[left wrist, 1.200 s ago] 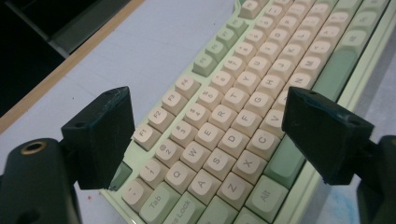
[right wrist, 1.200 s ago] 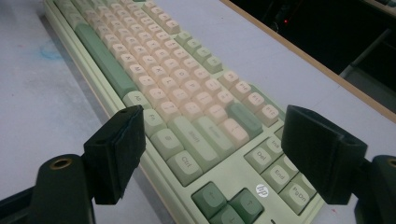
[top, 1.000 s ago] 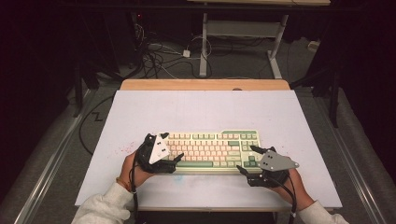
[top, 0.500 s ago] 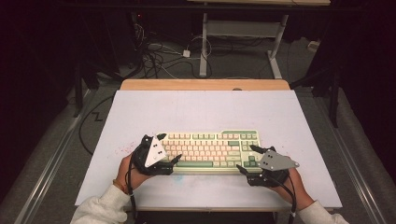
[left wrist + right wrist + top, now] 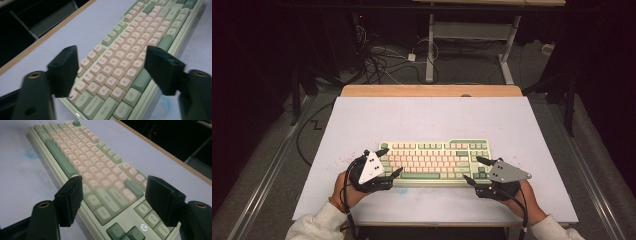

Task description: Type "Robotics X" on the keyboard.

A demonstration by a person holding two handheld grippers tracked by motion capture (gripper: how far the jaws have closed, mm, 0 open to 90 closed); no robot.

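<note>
We see the left claw spread across the left end of the keyboard, one jaw by the far edge and one by the near edge; its jaws have just been closing, and the keyboard's end sits between them, though in the left gripper view the pads look short of the case; the right claw mirrors it at the right end, also spread, also just closing, with the keyboard's corner between its jaws and no firm pinch that we can make out; we judge that taking both ends at once is meant to keep the long board level and stop it from swivelling when it is lifted or slid. The keyboard lies flat on the white worktop, nearer the person's edge than the far one, long side running left to right. On the keys we can read Tab, Caps Lock, Shift, Win and Alt in the left gripper view; in the right gripper view Shift, Ctrl, Del, End and PgDn, and a round hp logo on the case; a faint blue smudge marks the worktop beside the keyboard.
</note>
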